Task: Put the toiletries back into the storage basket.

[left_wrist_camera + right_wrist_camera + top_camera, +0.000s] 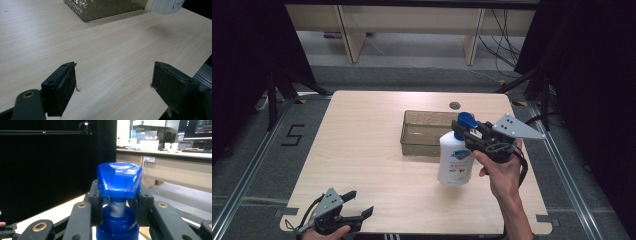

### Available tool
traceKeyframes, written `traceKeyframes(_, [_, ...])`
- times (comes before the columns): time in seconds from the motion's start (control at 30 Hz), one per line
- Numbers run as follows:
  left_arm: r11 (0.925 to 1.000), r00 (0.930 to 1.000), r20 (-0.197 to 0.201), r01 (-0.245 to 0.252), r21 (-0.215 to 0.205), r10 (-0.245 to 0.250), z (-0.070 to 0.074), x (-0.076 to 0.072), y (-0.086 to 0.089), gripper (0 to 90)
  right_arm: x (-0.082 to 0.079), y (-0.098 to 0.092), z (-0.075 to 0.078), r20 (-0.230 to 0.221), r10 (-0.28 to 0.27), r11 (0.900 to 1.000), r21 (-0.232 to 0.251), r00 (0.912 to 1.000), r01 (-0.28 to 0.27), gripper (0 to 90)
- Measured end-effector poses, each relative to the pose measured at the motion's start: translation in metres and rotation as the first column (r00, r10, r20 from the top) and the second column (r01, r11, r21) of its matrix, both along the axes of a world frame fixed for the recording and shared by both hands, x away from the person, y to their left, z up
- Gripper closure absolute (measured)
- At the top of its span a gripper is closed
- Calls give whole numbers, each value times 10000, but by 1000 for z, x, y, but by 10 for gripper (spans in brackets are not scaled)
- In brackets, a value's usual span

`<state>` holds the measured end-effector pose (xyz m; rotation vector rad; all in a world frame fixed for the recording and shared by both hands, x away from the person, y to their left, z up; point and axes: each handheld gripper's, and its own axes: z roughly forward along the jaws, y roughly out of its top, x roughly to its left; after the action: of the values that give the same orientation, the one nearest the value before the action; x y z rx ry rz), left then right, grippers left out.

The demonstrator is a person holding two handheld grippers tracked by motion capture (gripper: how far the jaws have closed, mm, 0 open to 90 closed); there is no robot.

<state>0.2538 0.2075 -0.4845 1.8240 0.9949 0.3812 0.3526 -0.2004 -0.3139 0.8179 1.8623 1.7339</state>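
A white pump bottle (455, 162) with a blue pump head (466, 119) stands upright at the right of the wooden table, just off the surface. My right gripper (463, 134) is shut on the bottle's neck below the pump head. In the right gripper view the blue head (119, 178) sits above the two jaws, and my right gripper (118, 203) clamps the grey stem from both sides. My left gripper (361, 202) rests at the table's near left corner, open, with nothing between its fingers. The left gripper view shows my left gripper (115, 80) over bare wood.
A brownish see-through tray (412, 131) stands mid-table, just left of and behind the bottle; its glinting wall (105, 8) and the bottle's base (166, 5) show far off in the left gripper view. A cable hole (455, 105) lies behind the tray. Dark stands flank the table.
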Motion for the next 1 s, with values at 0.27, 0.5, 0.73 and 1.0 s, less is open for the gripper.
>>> traceKeyframes(0.27, [10000, 10000, 29, 3, -12, -3, 0, 0, 0, 189, 13, -4, 22, 140, -132, 9998, -121, 9998, 134, 658])
traceKeyframes(0.5, [10000, 10000, 29, -26, -14, 26, 0, 0, 0, 189, 27, -7, 33, 39, -373, 9993, -8, 9993, 373, 658])
traceKeyframes(0.73, [10000, 10000, -16, -34, 56, 34, 1, 0, 1, 189, 37, -11, 40, 148, -534, 9986, 39, 9985, 533, 658])
traceKeyframes(1.0, [9999, 9999, 102, 112, 86, -113, 0, 0, 2, 189, 52, -16, 49, 135, -809, 9966, 152, 9966, 807, 658])
